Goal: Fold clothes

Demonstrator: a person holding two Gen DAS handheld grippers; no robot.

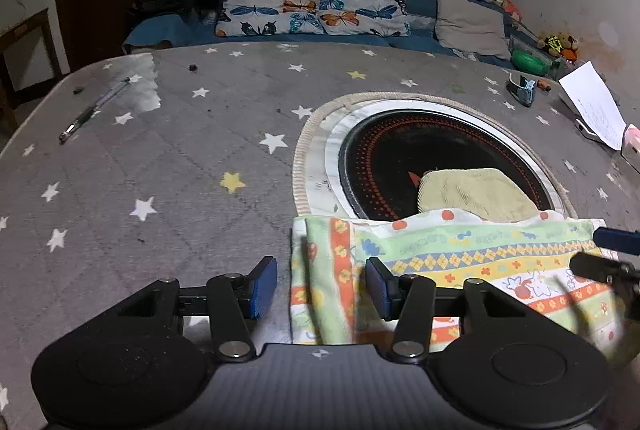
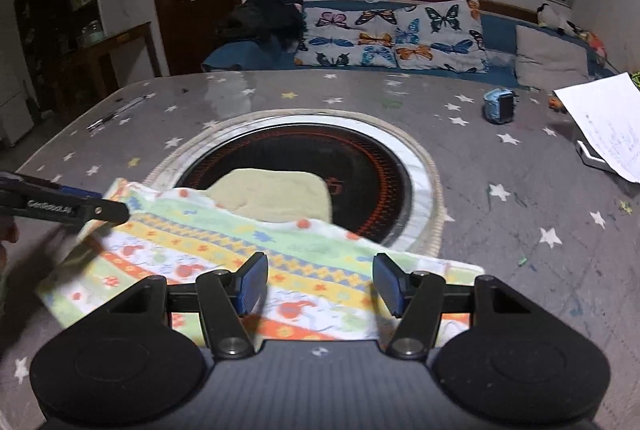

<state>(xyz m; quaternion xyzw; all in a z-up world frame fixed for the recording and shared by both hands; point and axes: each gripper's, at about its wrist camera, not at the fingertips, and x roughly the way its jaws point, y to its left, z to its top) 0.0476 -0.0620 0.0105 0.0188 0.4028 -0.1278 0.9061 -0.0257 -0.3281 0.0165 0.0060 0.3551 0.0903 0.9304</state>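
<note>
The left tool [image 1: 321, 287] gapes wide over the left end of the patterned cloth [image 1: 460, 262], the right tool [image 2: 320, 284] equally wide above its near edge — the cloth's long axis running left-right across the counter [image 1: 160, 169], half overlapping the round hotplate [image 1: 400, 141].

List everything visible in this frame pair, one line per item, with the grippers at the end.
patterned cloth: 1, green, yellow, orange and white, near table edge, overlapping the round plate
yellow towel: 1, pale yellow, on the round plate, partly under the patterned cloth
round plate: 1, black with orange dots, set in the table
table cover: 1, grey with stars
pen: 1, dark, far left of table
paper sheet: 1, white, far right
butterfly cushion: 1, on the blue sofa
grey cushion: 1, on the sofa
left gripper: open, over the cloth's left edge
right gripper: open, over the cloth
</note>
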